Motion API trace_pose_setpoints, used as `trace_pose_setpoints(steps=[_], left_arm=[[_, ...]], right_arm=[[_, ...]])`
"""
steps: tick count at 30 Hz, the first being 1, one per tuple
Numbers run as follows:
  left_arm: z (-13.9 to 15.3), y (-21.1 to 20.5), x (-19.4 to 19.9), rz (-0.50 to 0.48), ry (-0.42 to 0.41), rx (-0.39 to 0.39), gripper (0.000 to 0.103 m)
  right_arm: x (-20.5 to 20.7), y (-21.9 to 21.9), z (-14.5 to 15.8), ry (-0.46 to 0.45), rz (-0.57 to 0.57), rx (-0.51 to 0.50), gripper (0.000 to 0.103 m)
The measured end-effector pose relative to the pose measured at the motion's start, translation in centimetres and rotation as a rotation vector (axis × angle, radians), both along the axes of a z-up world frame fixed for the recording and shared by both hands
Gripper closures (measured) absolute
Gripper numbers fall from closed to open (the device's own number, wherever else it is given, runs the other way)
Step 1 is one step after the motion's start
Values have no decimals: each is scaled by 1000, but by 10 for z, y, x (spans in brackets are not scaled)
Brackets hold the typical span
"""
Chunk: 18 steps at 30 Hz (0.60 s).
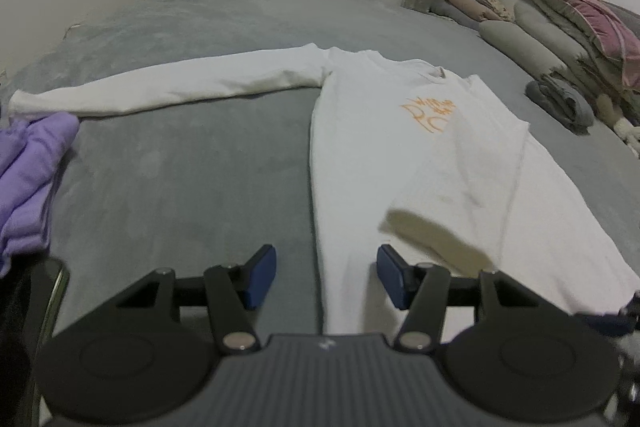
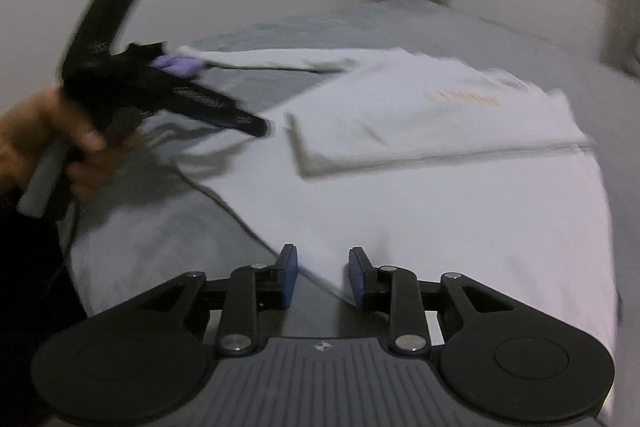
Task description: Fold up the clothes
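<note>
Ahead of the left hand-held gripper (image 1: 326, 277), a white shirt (image 1: 360, 147) with orange print lies flat on the grey bed (image 1: 180, 187), hem nearest, collar farthest, long axis running away. One sleeve stretches left; the other is folded across the chest. Both the left and the right hand-held gripper (image 2: 322, 277) stand apart, empty.

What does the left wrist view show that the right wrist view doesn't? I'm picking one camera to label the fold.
Only the left wrist view shows the stacked pillows, the folded grey garment and the left tongs head-on, open with nothing between them. Only the right wrist view shows the hand holding the left tongs from the side, and the right tongs, open over the shirt's hem. Both show the white shirt with one sleeve folded across, its outstretched sleeve, the purple garment and the grey bed.
</note>
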<state>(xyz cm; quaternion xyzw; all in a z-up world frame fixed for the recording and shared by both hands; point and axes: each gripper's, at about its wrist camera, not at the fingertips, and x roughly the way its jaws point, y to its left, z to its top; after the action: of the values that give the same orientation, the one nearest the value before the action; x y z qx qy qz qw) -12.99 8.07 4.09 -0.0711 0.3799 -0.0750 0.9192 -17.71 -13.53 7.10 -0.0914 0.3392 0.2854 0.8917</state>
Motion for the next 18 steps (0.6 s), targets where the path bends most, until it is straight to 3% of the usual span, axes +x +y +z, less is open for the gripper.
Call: trace_pose_setpoints(steps=[2, 4, 5, 10, 11, 13, 15, 18], left_arm=[[2, 6, -9, -4, 11, -39, 53], [4, 13, -15, -18, 26, -92, 69], [5, 16, -18, -25, 34, -120, 71], [-1, 24, -27, -46, 76, -219, 73], [-1, 24, -28, -57, 78, -234, 71], [-3, 23, -28, -77, 81, -267, 46], [-4, 20, -27, -96, 83, -288, 37], [-4, 12, -28, -103, 68, -232, 37]], right_arm=[[-6, -19, 3, 14, -56, 39, 76], [-12, -42, 9, 20, -137, 106, 76], [-14, -57, 13, 18, -199, 147, 76], [-20, -125, 17, 42, -510, 288, 75], [-22, -134, 14, 57, -550, 311, 75], [-25, -149, 11, 90, -598, 373, 75], [-24, -155, 6, 130, -610, 446, 75], [-26, -158, 2, 132, -665, 462, 77]])
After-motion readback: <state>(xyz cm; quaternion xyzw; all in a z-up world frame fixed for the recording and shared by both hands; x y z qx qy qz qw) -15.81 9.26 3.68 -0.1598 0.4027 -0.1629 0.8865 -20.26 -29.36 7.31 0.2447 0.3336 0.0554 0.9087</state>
